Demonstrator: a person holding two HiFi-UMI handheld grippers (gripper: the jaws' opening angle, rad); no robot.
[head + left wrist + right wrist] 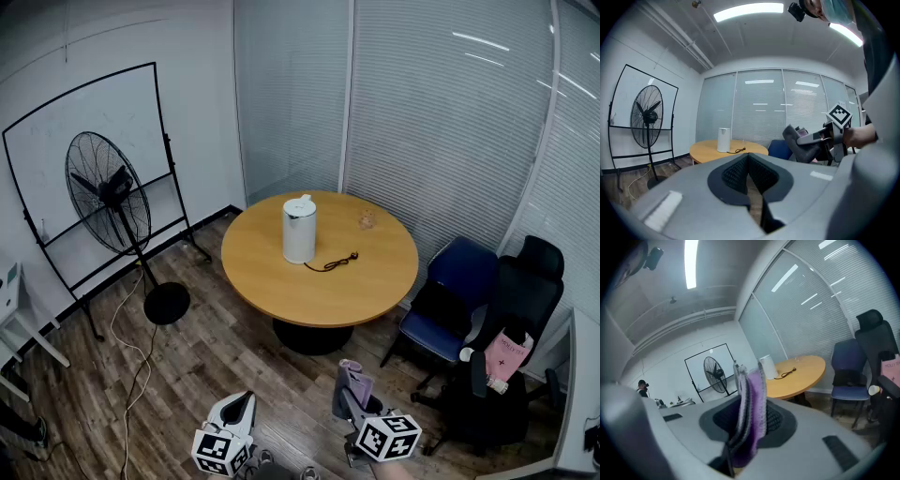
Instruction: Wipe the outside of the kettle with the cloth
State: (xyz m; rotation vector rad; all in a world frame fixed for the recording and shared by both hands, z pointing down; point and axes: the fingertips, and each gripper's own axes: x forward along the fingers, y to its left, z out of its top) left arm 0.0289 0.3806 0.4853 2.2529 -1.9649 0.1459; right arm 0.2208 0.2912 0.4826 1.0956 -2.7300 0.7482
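The right gripper [349,382] is clamped on a folded purple-and-grey cloth [753,409]. The folds stand up past the jaw tips, so there is plenty of free fabric to wipe with. The left gripper [749,165] is closed tip to tip with nothing between its jaws, and it hangs just to the left of the right one, low over the wooden floor.

Well ahead of both, across open floor, the white kettle [299,230] stands upright on the round wooden table [375,286]. It sits a little right of the cloth's top edge in the right gripper view and a little left of the left gripper's line. Its black power cord [333,263] lies coiled just beside its base, on the right gripper's side.

I'd say the wiping hasn't begun and the job now is closing in. It would be best to keep the squeeze on the cloth and bring it flat to the kettle's wall, not edge-on. The left gripper should open to steady the light, tall body from its own side before any rubbing. Sweeps should stay above the cord so it isn't snagged.
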